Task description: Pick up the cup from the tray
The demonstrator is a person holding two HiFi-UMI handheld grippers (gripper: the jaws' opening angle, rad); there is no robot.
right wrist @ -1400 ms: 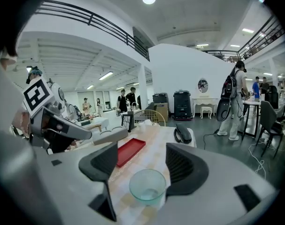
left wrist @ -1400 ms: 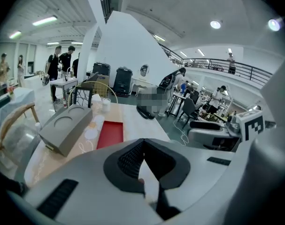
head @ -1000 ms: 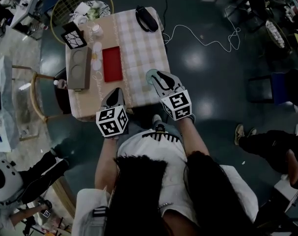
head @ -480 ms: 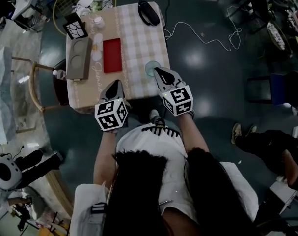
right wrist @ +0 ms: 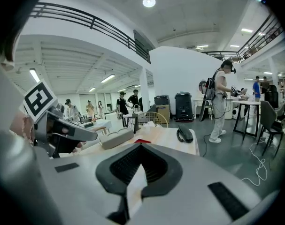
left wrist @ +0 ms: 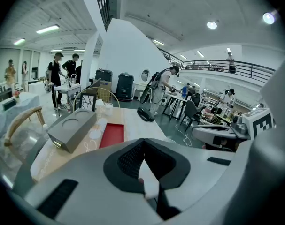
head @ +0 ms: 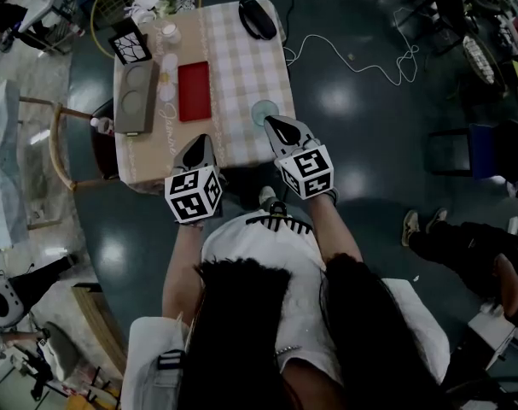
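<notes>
we are holding the right gripper [head: 273, 124] over the near right corner of the table [head: 241, 58], its jaws pressed together with nothing between them. the cup [head: 264, 112] is sitting just ahead of its tip, on the checked cloth close to the table's right edge. from above the cup is showing only as a small round shape, pale teal, with a lighter rim and a darker middle. the gripper's tip is overlapping its near edge in the head view, and we cannot tell whether the two are touching. the right gripper view is not showing the cup.

the red tray [head: 194, 90] is lying ahead and to the left of that gripper, well apart from the cup.

we are keeping the left gripper [head: 200, 141] at the table's near edge, directly behind the tray, jaws likewise closed and holding nothing.
</notes>
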